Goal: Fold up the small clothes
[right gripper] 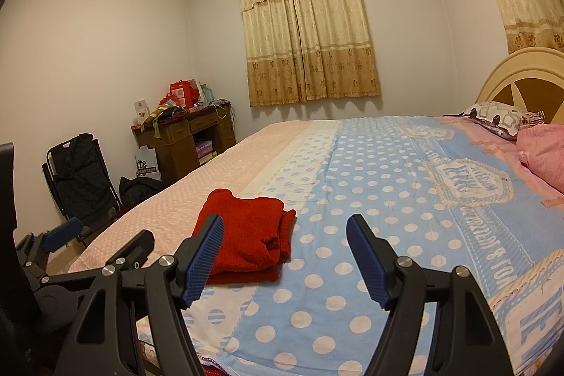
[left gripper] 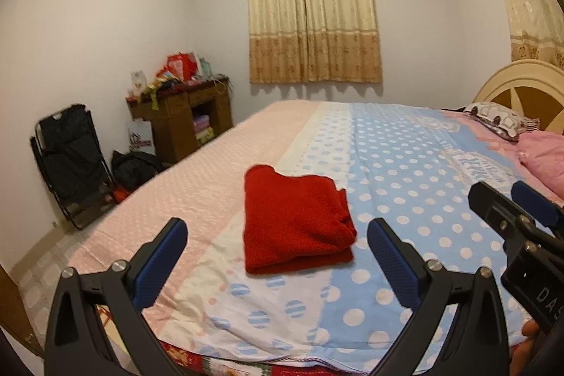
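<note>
The red garment (left gripper: 296, 221) already lies folded on the bed (left gripper: 405, 171), at twelve o'clock from the left gripper (left gripper: 276, 252); both it and the right gripper (right gripper: 285, 256) gape empty, so little remains.

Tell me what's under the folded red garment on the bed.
The red garment lies flat on the bedspread, straddling its pink side and the white and blue dotted band. Sheet shows all around it. Whatever lies directly beneath or between its layers is covered.
</note>
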Demonstrator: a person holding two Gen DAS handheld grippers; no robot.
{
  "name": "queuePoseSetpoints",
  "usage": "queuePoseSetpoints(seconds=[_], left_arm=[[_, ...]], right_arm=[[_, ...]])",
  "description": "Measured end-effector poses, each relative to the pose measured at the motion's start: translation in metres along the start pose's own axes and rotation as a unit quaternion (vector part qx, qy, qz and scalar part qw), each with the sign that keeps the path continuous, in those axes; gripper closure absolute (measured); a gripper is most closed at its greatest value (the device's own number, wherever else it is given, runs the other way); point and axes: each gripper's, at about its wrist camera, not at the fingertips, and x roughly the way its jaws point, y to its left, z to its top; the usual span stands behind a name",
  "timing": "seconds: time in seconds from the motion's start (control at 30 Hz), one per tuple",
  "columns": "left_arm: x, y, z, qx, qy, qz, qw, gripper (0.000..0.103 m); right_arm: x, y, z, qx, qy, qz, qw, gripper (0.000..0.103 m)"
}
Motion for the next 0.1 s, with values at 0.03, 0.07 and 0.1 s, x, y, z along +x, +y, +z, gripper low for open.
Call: queuePoseSetpoints(seconds=[0.03, 0.07, 0.1], left_arm=[[0.0003, -0.0010, -0.0004, 0.001, 0.001, 0.001, 1.0000, 0.000], [0.0013, -0.0015, -0.0006, 0.002, 0.002, 0.003, 1.0000, 0.000], [0.0021, -0.0016, -0.0006, 0.003, 0.002, 0.005, 1.0000, 0.000]], right_arm=[[0.0006, -0.0008, -0.0002, 0.001, 0.000, 0.000, 1.000, 0.030], [0.0016, -0.0017, 0.0000, 0.003, 0.001, 0.000, 1.000, 0.030], [0.0018, -0.0033, -0.0004, 0.004, 0.000, -0.001, 1.000, 0.030]])
